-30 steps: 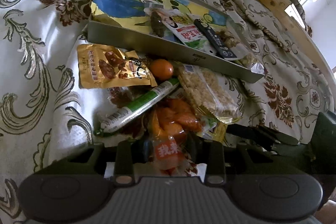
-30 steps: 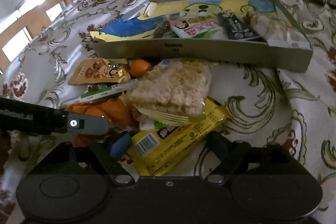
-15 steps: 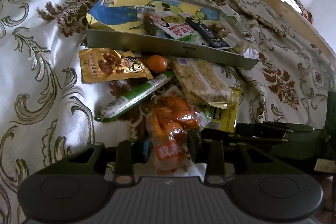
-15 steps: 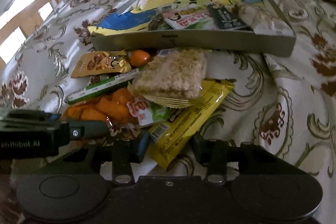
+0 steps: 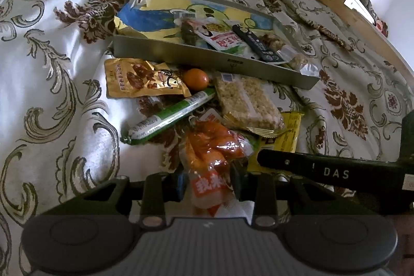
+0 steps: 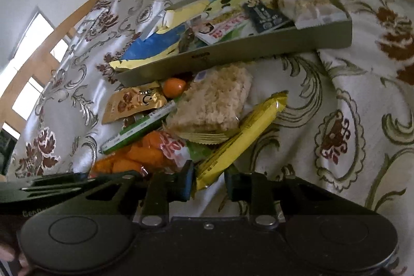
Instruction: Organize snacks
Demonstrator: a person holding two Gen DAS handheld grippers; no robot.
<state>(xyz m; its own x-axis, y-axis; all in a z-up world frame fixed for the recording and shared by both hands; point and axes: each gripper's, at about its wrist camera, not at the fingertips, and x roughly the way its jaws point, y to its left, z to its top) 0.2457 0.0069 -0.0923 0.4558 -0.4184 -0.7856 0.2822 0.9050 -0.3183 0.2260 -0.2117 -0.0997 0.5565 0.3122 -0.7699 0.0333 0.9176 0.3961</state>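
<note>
Right gripper (image 6: pixel 208 186), low in the frame, has just been closing on the yellow bar's (image 6: pixel 240 136) end. Left gripper (image 5: pixel 208 184) pinches the orange packet (image 5: pixel 212 159), bottom centre. Tray (image 5: pixel 207 58) sits above.

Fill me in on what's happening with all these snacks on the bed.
A person is sorting snacks with a handheld gripper in each hand. The left gripper is shut on an orange snack pack. The right gripper has just been closing around the end of a yellow bar. Several packets already lie in the grey tray; a rice cracker pack, green sausage stick, gold pouch and small orange ball lie on the bedspread.
</note>
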